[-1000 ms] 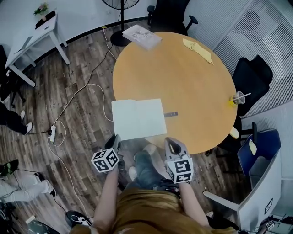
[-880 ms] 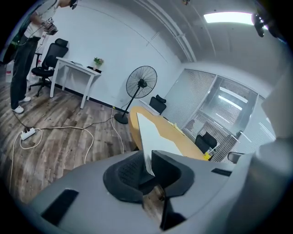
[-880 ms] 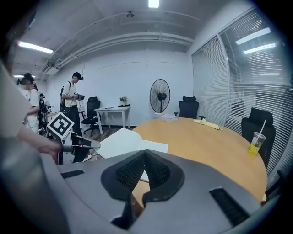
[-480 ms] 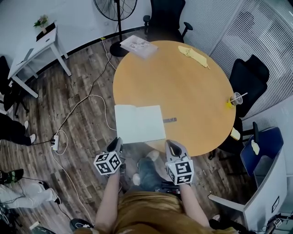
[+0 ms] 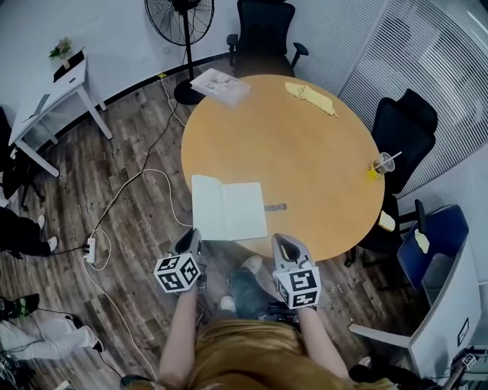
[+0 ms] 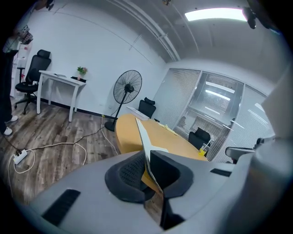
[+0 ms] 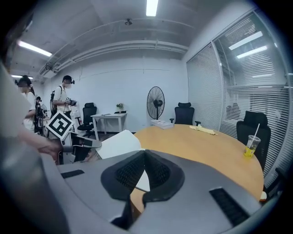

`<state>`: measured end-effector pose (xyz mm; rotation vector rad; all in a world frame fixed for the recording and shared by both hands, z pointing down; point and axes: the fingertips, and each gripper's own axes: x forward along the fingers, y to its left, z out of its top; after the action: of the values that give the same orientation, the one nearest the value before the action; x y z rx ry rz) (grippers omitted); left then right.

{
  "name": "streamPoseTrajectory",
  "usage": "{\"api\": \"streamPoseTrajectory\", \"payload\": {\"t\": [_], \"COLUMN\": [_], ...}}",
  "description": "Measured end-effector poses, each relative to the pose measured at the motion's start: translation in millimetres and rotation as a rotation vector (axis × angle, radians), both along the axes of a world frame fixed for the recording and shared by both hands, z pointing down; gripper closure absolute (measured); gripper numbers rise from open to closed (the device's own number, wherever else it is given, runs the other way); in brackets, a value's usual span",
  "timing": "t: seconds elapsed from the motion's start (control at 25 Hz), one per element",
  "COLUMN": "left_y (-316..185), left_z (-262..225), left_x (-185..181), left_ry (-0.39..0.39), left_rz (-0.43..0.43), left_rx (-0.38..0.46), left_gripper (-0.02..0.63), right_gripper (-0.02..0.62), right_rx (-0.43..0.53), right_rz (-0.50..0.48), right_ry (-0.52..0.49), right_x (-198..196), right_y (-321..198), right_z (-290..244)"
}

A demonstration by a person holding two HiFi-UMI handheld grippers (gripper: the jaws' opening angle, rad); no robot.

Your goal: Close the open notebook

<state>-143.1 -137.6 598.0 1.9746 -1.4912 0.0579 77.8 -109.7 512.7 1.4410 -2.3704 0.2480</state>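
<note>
Closing has barely begun: your left gripper (image 5: 188, 242) has its jaws closing on the left cover of the notebook (image 5: 229, 209), which lies spread across the table's (image 5: 305, 152) near edge. Your right gripper (image 5: 286, 245) is pinched together, empty. Folding the cover over remains.

Ceiling strip lamps (image 7: 151, 7) light the room evenly and fairly brightly, and pale light glows through the blinds (image 7: 242, 87). Shadows on the counter (image 5: 305, 145) are faint, without glare. Both gripper views bulge and darken at the corners; the right gripper (image 7: 144, 155) looks soft up close.
</note>
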Motion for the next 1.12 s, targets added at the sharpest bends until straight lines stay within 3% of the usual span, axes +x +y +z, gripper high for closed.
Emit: {"api": "streamPoseTrajectory", "payload": {"t": [0.68, 1.12], "left_y": [-13, -13], "left_z": [-30, -38], "left_x": [37, 55], "left_ry": [-0.137, -0.148], "left_rz": [0.164, 0.211], "left_rx": [0.099, 0.117], "left_gripper": [0.551, 0.551], "right_gripper": [0.583, 0.583], "right_rx": [0.006, -0.005], "right_rz": [0.000, -0.001], "right_ry": [-0.011, -0.017], "right_x": [2, 8], "right_y": [-9, -8], "right_z": [-2, -1]}}
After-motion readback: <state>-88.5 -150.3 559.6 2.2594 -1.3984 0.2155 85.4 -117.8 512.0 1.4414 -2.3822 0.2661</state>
